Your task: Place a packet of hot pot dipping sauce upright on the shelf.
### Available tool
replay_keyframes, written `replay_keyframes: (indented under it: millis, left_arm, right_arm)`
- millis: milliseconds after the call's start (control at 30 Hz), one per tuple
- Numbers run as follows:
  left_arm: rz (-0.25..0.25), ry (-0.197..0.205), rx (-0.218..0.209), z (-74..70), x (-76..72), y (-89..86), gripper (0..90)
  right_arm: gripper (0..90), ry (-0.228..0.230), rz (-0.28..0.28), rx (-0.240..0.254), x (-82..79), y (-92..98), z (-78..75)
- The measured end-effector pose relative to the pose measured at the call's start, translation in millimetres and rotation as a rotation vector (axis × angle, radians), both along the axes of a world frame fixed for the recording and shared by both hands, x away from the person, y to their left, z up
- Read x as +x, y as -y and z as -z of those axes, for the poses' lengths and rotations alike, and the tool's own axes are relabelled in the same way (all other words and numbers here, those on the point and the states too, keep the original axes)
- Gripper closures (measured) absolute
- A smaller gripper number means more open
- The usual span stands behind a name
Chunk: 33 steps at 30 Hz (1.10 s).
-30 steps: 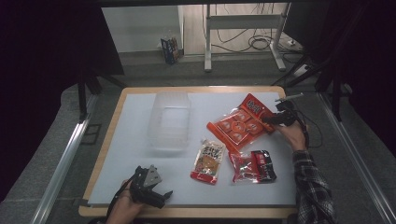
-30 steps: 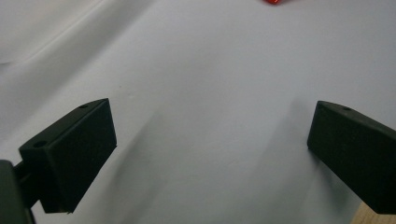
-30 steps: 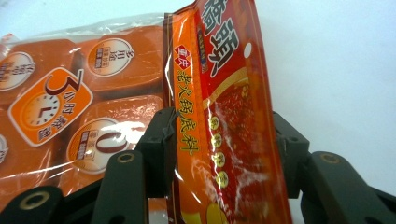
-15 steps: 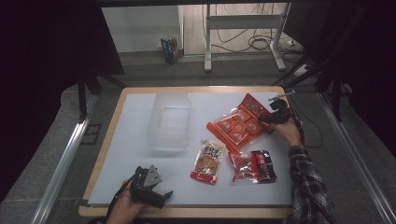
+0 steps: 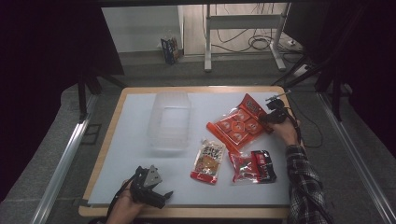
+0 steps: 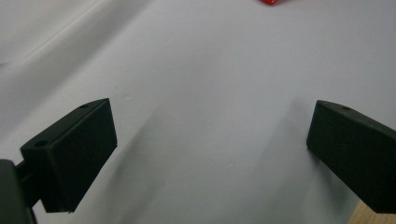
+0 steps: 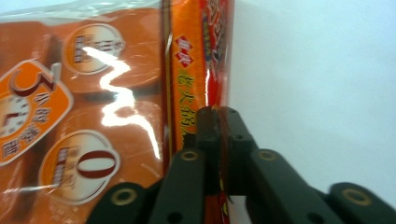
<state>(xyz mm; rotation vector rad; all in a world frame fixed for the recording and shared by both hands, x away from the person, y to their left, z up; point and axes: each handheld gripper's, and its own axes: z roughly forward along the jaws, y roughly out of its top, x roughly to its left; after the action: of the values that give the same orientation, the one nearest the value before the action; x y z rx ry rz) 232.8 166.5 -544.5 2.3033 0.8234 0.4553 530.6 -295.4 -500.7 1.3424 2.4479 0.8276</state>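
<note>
White tabletop (image 5: 135,126), clear bin (image 5: 169,120) empty at the back. Right gripper (image 5: 270,116) has just been closing, jaws now pinching the orange snack pack's (image 5: 238,123) edge at right. Left gripper (image 5: 159,196) idle, jaws spread. Pack still flat on table; two smaller packets (image 5: 208,161) untouched. Likely bin-loading barely started.

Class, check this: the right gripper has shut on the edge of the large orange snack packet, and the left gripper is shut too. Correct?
Not quite. The left gripper is open: the left gripper view shows its jaws wide apart over the white table top. The right gripper is indeed shut on the large orange snack packet.
</note>
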Motion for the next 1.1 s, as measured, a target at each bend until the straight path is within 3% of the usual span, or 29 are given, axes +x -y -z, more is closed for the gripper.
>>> replay_keyframes:
  millis: [367,600,833,1100]
  left_arm:
    - [0.000,0.002,0.002,-0.2,-0.2,0.2,1.5]
    - [0.000,0.004,0.003,-0.3,-0.2,0.5,1.4]
    - [0.000,0.007,0.008,-0.6,-0.5,0.9,1.3]
    - [0.001,0.009,0.010,-0.7,-0.9,1.2,1.4]
  right_arm:
    - [88.7,0.016,0.007,-0.042,-8.0,-2.1,-15.1]
    - [88.7,0.062,0.015,0.017,-15.9,6.2,-42.3]
    - [88.7,0.119,-0.013,0.050,-27.2,-3.5,-73.3]
    - [88.7,0.136,-0.064,0.088,-41.4,-17.4,-107.8]
